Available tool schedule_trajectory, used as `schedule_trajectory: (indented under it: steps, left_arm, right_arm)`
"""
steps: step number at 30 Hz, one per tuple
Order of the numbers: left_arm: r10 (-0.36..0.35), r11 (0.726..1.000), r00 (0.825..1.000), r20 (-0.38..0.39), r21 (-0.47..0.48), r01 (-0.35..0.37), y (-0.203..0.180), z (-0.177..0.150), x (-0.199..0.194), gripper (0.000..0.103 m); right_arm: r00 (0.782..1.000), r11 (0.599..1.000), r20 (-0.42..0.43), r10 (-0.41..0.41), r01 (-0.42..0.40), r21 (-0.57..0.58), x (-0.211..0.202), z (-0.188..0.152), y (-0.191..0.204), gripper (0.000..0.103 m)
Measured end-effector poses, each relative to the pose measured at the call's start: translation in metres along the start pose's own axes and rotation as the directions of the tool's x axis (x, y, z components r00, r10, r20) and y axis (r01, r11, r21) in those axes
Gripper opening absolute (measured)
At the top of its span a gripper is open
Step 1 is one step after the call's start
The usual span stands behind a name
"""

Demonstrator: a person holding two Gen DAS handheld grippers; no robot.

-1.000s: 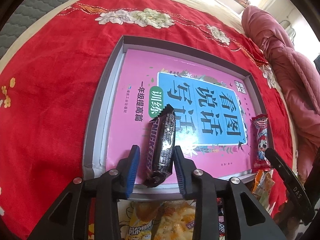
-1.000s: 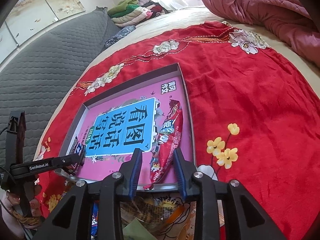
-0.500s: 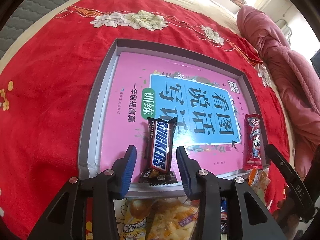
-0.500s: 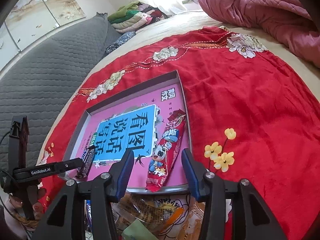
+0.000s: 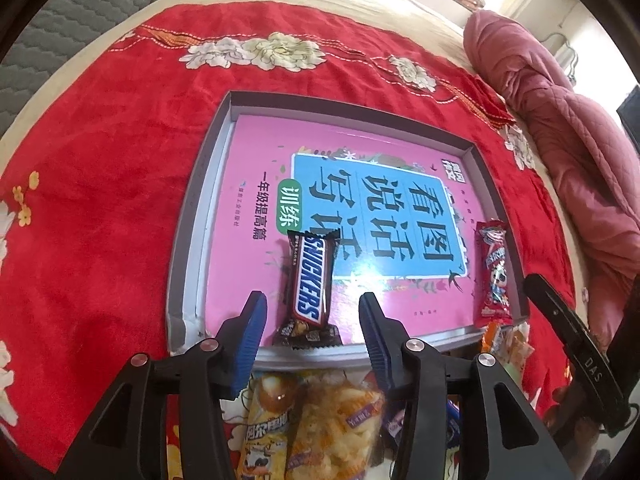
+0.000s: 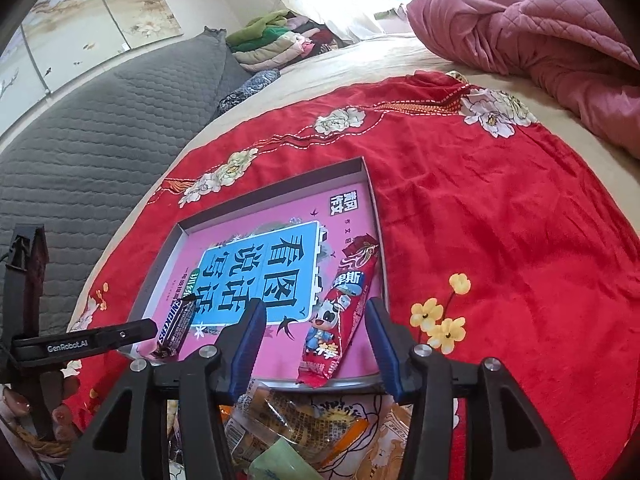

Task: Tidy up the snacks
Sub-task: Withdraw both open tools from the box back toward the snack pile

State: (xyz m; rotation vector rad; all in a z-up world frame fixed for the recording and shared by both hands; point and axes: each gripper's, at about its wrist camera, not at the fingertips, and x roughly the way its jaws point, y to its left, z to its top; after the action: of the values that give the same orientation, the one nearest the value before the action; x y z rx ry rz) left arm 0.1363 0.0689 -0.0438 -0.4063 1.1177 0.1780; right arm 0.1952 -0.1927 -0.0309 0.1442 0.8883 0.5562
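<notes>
- Snacks lie in two places — some inside a shallow grey cardboard tray resting on a red flower-patterned cloth spread over a bed, others in a loose pile of crinkly snack packets on the cloth just in front of the tray's near wall.
- The tray's floor is covered by a pink book with a blue title panel bearing large black Chinese characters.
- A brown Snickers bar in its glossy wrapper lies flat on the pink book near the tray's front left, logo up, its lower crimped end reaching the near wall.
- The left hand-held gripper hovers over that end with its blue-padded fingers spread wide on either side of the bar, touching nothing.
- A long red snack stick packet printed with a cartoon cow lies along the tray's right wall, its lower end on the near rim.
- The right hand-held gripper stands wide open too, blue fingers flanking the packet's lower part without contact.
- In the right wrist view the left tool's black arm marked "GenRobot.AI" points at the Snickers bar.
- A pink quilted blanket is bunched at the far end of the bed, well apart from the tray — beside it, a grey quilted cover.
</notes>
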Motion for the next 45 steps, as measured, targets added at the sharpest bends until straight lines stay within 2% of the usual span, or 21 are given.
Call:
schedule_trajectory:
  steps: [4,8,22,35,45]
  left_arm:
    - [0.001,1.0,1.0,0.007,0.016,-0.001,-0.002,-0.003,-0.007,0.051]
    - [-0.007,1.0,1.0,0.012,0.026,0.007,-0.004,-0.006,-0.015,0.054]
    - [-0.02,0.999,0.999,0.026,0.042,0.018,0.001,-0.015,-0.034,0.055]
    - [-0.018,0.999,0.999,0.036,0.048,0.017,0.013,-0.027,-0.046,0.055]
    - [-0.042,0.996,0.999,0.027,0.082,0.039,0.007,-0.04,-0.05,0.055]
  right_arm:
    - [1.0,1.0,0.021,0.003,-0.003,-0.01,-0.006,0.001,0.002,0.052]
    - [0.999,1.0,0.043,0.002,-0.001,-0.023,-0.012,0.002,0.004,0.058]
    - [0.994,0.998,0.109,0.007,-0.001,-0.056,-0.033,-0.004,0.015,0.061]
    - [0.994,0.998,0.104,-0.041,0.046,-0.047,-0.044,-0.017,0.014,0.064]
    - [0.984,0.995,0.163,-0.072,0.082,-0.053,-0.064,-0.023,0.016,0.068]
